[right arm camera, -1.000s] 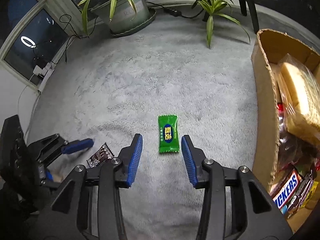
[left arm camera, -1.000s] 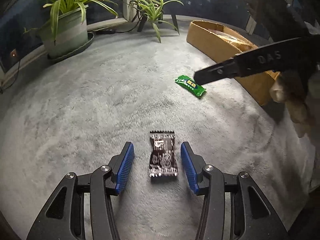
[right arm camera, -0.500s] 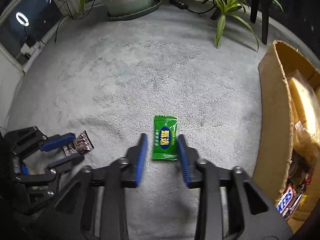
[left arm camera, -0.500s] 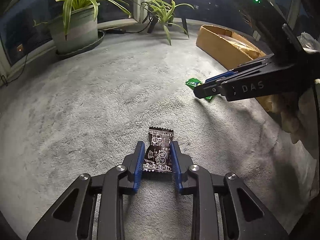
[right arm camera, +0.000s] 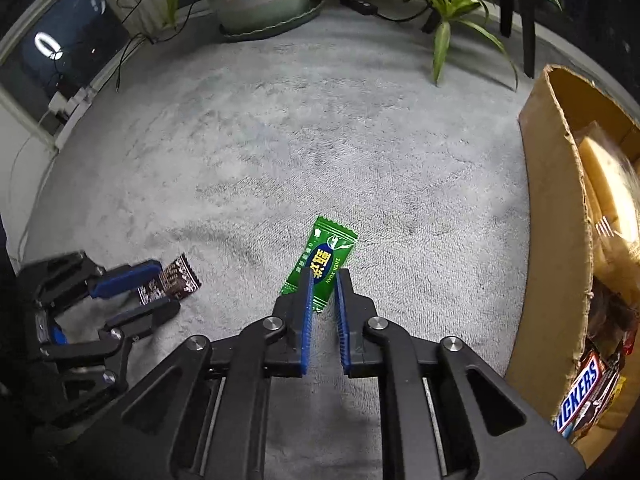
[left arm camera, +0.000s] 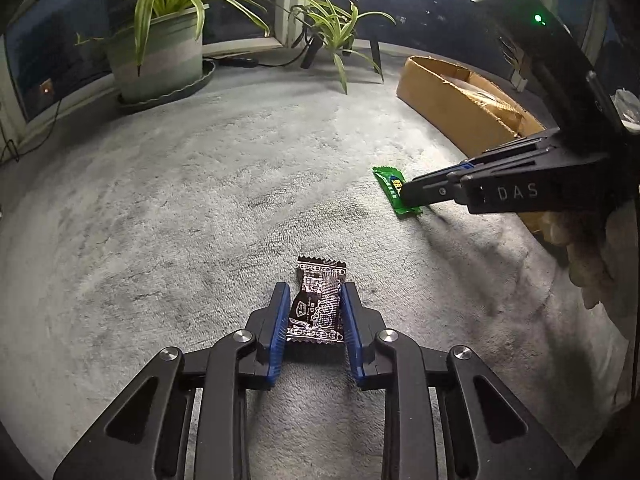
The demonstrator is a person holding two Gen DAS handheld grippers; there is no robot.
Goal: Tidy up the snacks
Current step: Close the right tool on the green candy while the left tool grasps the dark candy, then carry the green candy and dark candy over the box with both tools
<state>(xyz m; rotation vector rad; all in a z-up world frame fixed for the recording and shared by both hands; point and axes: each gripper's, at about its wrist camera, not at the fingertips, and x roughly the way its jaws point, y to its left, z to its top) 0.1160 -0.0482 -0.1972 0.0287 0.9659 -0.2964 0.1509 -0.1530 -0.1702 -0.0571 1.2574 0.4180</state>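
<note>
Your left gripper [left arm camera: 314,312] sits low over the grey carpet [left arm camera: 180,208], pointing forward, with its jaws clamped on the long sides of the dark brown snack packet [left arm camera: 318,304]; the packet's far crimped end sticks out past the blue pads [left arm camera: 280,320]. Your right gripper [right arm camera: 322,280] reaches in from the right, angled slightly down toward the carpet, and its jaws are closed on the near end of the green candy packet [right arm camera: 326,256], which slants away up and to the right with most of its length free beyond the tips. From the left wrist view you see the right gripper side-on, its tips covering part of the green packet, with the cardboard box [left arm camera: 452,108] behind it and a pale gloved hand [left arm camera: 592,264] on its handle; the box's inside is barely visible there. The right wrist view looks straight into that box at the right edge, showing a Snickers bar [right arm camera: 580,392] near its front corner and a pale wrapped package [right arm camera: 608,184] further back. It also shows your left gripper from the side, well apart at the far left, with the brown packet between its fingers. A large potted plant [left arm camera: 160,52] and a smaller spider plant [left arm camera: 336,28] stand by the window.
</note>
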